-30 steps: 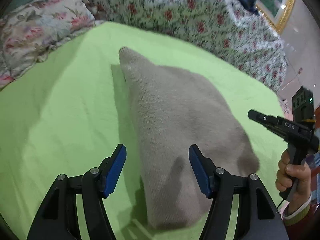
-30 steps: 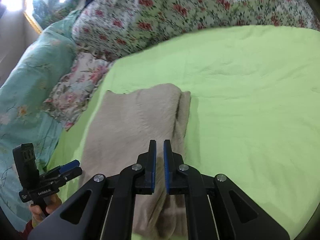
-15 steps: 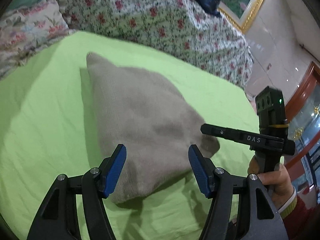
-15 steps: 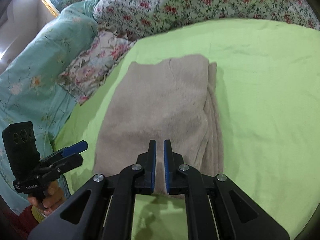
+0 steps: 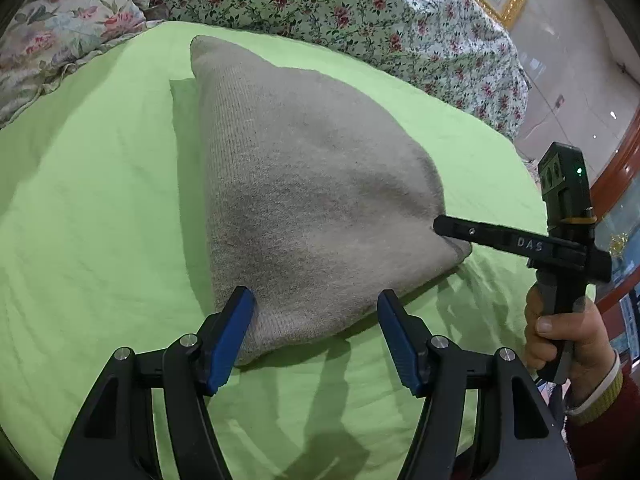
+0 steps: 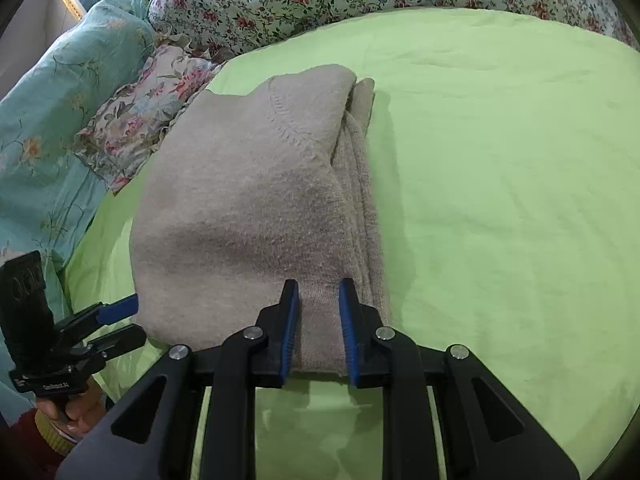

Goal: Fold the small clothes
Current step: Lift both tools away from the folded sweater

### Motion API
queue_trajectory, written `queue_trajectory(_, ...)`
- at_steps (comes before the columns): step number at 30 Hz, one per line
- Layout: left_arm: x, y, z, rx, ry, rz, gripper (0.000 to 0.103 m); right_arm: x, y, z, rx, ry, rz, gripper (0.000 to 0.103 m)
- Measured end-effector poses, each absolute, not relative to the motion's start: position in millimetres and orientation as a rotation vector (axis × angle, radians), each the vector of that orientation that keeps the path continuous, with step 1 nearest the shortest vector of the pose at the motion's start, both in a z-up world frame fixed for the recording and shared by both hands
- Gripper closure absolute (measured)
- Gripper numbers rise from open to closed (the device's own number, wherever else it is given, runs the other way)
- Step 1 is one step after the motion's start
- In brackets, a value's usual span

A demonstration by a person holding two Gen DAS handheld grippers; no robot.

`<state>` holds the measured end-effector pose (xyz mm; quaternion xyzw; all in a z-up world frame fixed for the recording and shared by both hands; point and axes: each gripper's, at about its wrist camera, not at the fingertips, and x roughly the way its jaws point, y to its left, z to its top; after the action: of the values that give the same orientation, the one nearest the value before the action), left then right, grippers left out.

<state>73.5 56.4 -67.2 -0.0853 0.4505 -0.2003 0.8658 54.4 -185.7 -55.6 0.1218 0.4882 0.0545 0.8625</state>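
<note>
A grey-beige knitted garment (image 5: 304,184) lies folded on the green sheet (image 5: 80,220). My left gripper (image 5: 316,308) is open and low over its near corner, which lies between the blue pads; the left pad (image 5: 240,312) is at the cloth's edge. My right gripper (image 6: 319,296) has its jaws opening, and the garment (image 6: 240,208) has its near folded edge between the pads. In the left wrist view the right gripper (image 5: 440,227) reaches over the garment's right corner. The left gripper (image 6: 136,318) also shows at the lower left of the right wrist view.
A floral quilt (image 5: 340,4) is heaped along the far side of the bed, with a flowered pillow (image 6: 144,112) and a teal quilt (image 6: 48,100) to the left. A person's hand (image 5: 560,332) holds the right gripper. The green sheet (image 6: 500,160) runs bare to the right.
Both grippers have come down and drawn back to the garment's near edge. The right gripper's jaws, shut before, now stand apart around the cloth's edge. The left jaws kept their width.
</note>
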Motion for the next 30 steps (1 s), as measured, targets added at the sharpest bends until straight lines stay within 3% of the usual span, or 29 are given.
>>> queue_trajectory(9,63,55,-46,-0.21,0.907,-0.492,0.038,53,-181,-51,0.238,1.026,0.102,0.08)
queue_trajectory(15,76,53,-68,-0.187,0.978,-0.475,0.038,49,-183,-53,0.232,1.029,0.1,0.08)
queue_trajectory(25,75,61,-62,-0.199,0.994,-0.457,0.038,41,-181,-45,0.22,1.037,0.087,0.08)
queue_trajectory(28,72,67,-55,-0.2,0.993,-0.437,0.038,41,-184,-43,0.213,1.036,0.088,0.076)
queue_trajectory(30,69,70,-50,-0.199,0.995,-0.414,0.038,36,-184,-39,0.203,1.033,0.074,0.065)
